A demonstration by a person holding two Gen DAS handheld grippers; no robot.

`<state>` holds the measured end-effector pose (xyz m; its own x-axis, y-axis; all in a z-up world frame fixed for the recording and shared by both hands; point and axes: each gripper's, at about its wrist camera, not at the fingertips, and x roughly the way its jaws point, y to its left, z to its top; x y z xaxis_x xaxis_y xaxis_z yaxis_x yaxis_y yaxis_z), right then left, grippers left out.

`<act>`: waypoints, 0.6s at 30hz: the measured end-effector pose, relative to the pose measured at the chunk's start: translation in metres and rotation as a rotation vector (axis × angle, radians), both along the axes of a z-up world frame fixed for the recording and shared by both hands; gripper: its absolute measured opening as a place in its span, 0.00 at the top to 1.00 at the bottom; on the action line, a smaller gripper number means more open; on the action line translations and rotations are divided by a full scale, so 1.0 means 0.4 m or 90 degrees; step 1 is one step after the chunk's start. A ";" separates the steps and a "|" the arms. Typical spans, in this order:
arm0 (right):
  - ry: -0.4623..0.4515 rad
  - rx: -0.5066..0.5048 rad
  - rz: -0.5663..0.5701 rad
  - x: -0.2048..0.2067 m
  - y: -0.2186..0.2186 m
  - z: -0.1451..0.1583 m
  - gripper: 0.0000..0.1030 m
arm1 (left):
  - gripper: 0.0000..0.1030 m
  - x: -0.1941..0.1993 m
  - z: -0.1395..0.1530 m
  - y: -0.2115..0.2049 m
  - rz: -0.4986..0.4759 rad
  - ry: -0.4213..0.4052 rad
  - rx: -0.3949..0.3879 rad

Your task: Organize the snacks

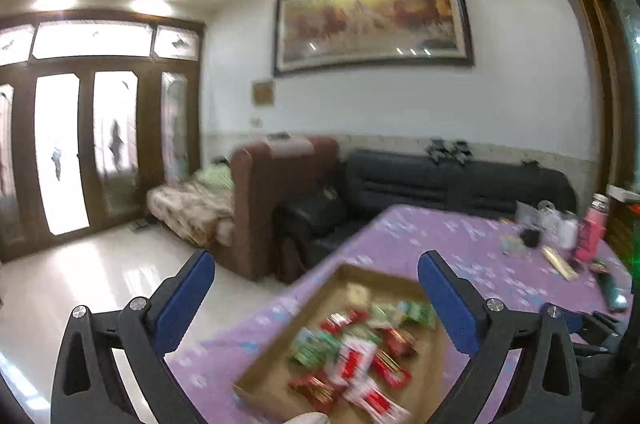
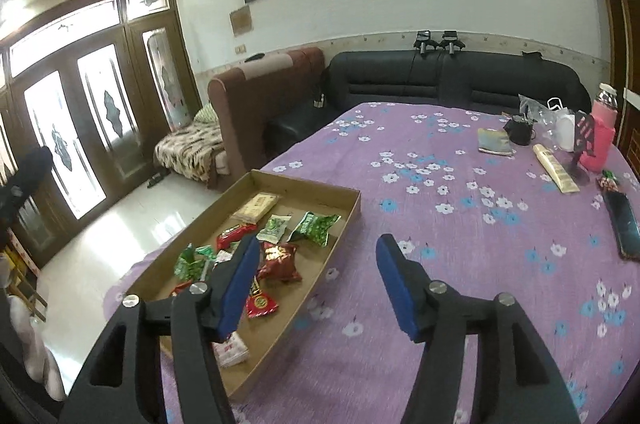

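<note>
A shallow cardboard tray (image 2: 344,220) lies on the purple flowered tablecloth (image 2: 460,224) near the table's left edge. It holds several red, green and white snack packets (image 2: 280,258). The tray (image 1: 280,356) and its packets (image 1: 352,348) show blurred in the left wrist view. My left gripper (image 1: 316,284) is open and empty, raised above the tray. My right gripper (image 2: 316,256) is open and empty, above the tray's right wall, with its left finger over the packets.
At the table's far right stand a pink bottle (image 2: 600,131), a black cup (image 2: 520,129), plastic bags, a flat packet (image 2: 495,140), a long cream box (image 2: 556,173) and a phone (image 2: 625,230). A black sofa (image 2: 440,79) and a brown armchair (image 2: 256,91) lie beyond the table.
</note>
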<state>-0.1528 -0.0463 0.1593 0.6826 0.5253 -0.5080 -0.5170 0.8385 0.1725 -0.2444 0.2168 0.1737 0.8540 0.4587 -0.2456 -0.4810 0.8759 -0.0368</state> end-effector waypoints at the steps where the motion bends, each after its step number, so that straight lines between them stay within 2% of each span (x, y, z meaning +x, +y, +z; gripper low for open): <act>1: -0.002 -0.001 -0.002 -0.010 -0.005 -0.004 0.36 | 0.00 0.008 -0.006 0.000 -0.006 0.016 -0.014; 7: 0.004 -0.028 -0.013 -0.049 -0.014 -0.038 0.32 | 0.00 0.061 -0.047 0.000 -0.018 0.099 -0.065; 18: 0.029 -0.086 0.002 -0.067 0.041 -0.093 0.30 | 0.00 0.078 -0.095 0.024 -0.002 0.159 -0.087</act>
